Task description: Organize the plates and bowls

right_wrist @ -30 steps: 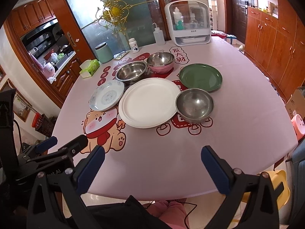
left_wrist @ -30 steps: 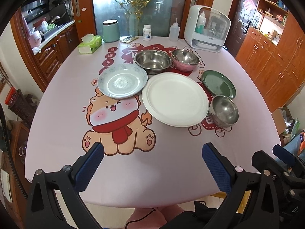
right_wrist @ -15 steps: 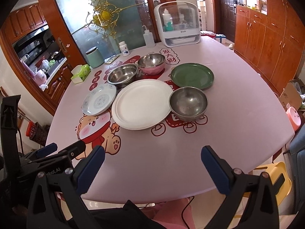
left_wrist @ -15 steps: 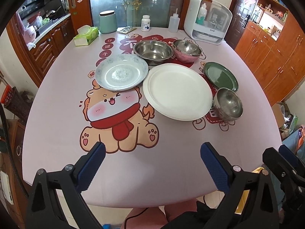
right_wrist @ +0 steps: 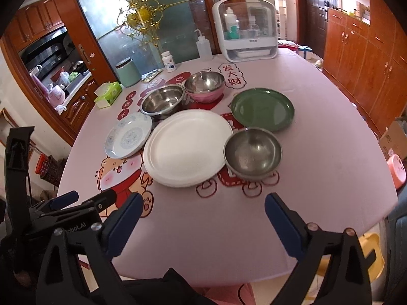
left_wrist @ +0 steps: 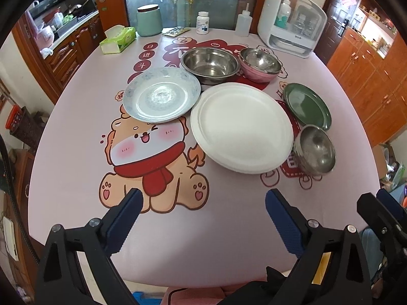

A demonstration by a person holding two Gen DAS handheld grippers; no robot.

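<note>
Plates and bowls, six pieces in all, sit untouched in a cluster toward the far middle of the table [left_wrist: 76,223]: three plates and three bowls.

The white plate [left_wrist: 241,129], or perhaps two stacked (its near rim looks doubled), is the largest and lies at the centre. I judge it stiff and fairly light; I would take it by the near rim, where it lifts off the cloth.

The blue-patterned plate [left_wrist: 161,97] lies just left of it, looks like china, so breakable and slick; a rim grip, gently.

The green plate [right_wrist: 263,109] lies to the right, shallow and probably tough, again a rim grip.

Behind them stand the wide steel bowl [left_wrist: 209,63] and the pink-sided steel bowl [left_wrist: 259,63], side by side. The smaller steel bowl [right_wrist: 253,152] stands nearest my right side, just beside the white plate. Steel is rigid and unbreakable but slippery, so I would pinch over a wall.

My left gripper [left_wrist: 203,209] has just been narrowing slightly, yet its jaws stand wide with nothing between them, above the near edge. My right gripper [right_wrist: 202,211] is likewise spread and empty.
</note>
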